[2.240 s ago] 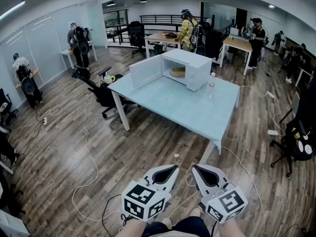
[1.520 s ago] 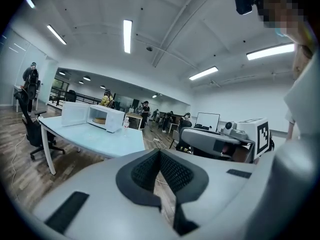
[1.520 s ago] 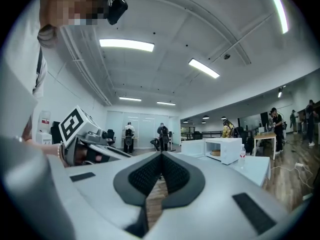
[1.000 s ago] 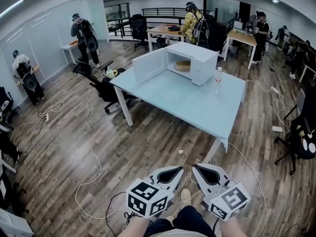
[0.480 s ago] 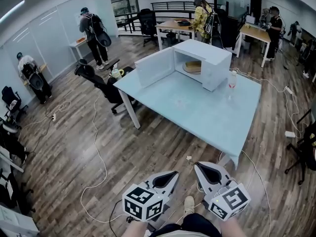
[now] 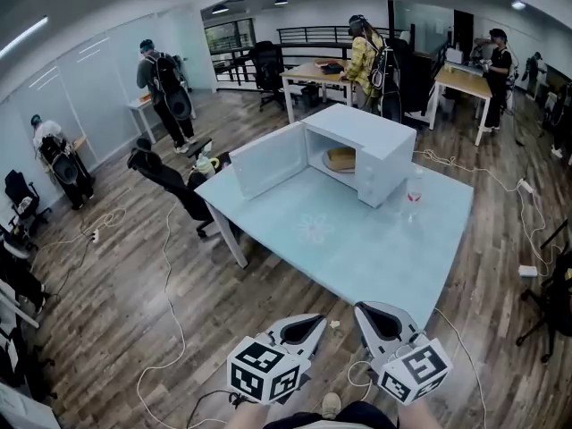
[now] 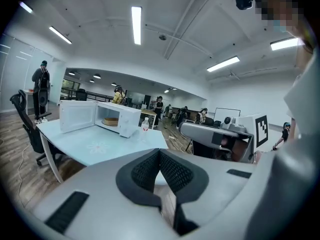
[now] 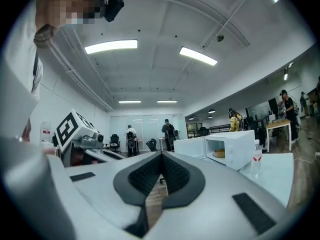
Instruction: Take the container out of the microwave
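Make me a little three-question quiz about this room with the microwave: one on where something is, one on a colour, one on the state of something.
1. Where is the water bottle?
A) on the floor
B) on the table, right beside the microwave
C) on a chair

2. What colour is the microwave?
A) white
B) black
C) red

3. How is the microwave's door?
A) shut
B) swung open
C) taken off

Answers:
1. B, as the bottle stands upright on the pale blue table top next to the microwave.
2. A, as its top, sides and door are all white.
3. B, as the door stands out to one side and the container shows inside the cavity.
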Available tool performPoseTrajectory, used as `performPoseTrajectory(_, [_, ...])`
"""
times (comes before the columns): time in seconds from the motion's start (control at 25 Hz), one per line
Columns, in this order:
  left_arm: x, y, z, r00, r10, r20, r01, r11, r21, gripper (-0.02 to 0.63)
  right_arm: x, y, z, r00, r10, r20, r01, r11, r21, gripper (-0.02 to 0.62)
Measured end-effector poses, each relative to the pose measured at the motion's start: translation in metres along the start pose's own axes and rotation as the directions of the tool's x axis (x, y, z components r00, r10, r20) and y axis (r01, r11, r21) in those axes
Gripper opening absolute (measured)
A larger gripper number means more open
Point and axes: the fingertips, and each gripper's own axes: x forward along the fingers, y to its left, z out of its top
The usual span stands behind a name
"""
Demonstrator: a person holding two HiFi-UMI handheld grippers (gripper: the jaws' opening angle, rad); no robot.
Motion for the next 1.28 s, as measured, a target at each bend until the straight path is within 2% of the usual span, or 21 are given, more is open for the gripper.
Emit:
performPoseTrajectory(0.16, [0.026, 0.0, -0.001, 1.0, -0.01, -0.029, 0.01, 1.0, -0.006, 0.014, 0.01, -0.022, -0.003, 0.999, 0.034, -0.025, -0.034, 0.999, 0.003, 0.009])
performPoseTrajectory(0.32, [0.043, 0.006, -0.002, 0.998, -0.018, -0.063, 0.019, 1.0, 0.005, 0.014, 0.021, -0.026, -0.003, 0.997, 0.072, -0.037, -0.072, 0.997, -0.005, 0.009])
performPoseTrajectory(0.6, [0.071, 0.038, 0.001, 0.995, -0.042, -0.095, 0.043, 0.999, 0.012, 0.014, 0.05, -0.052, -0.019, 0.998, 0.038, -0.053, -0.036, 0.999, 0.034, 0.011])
performPoseTrajectory(0.8, [0.094, 0.086, 0.024, 0.992, -0.091, -0.092, 0.093, 0.995, 0.02, 0.014, 0.102, -0.07, -0.013, 0.998, 0.014, -0.065, -0.013, 1.0, 0.007, 0.009])
performPoseTrajectory(0.96, [0.116, 0.134, 0.059, 0.987, -0.147, -0.065, 0.15, 0.987, 0.051, 0.014, 0.153, -0.096, -0.003, 0.997, -0.053, -0.056, 0.052, 0.999, -0.014, 0.011])
performPoseTrajectory(1.28, [0.14, 0.238, 0.082, 0.974, -0.209, -0.088, 0.215, 0.974, 0.064, 0.014, 0.26, -0.116, 0.002, 0.99, -0.128, -0.059, 0.125, 0.991, -0.049, 0.009])
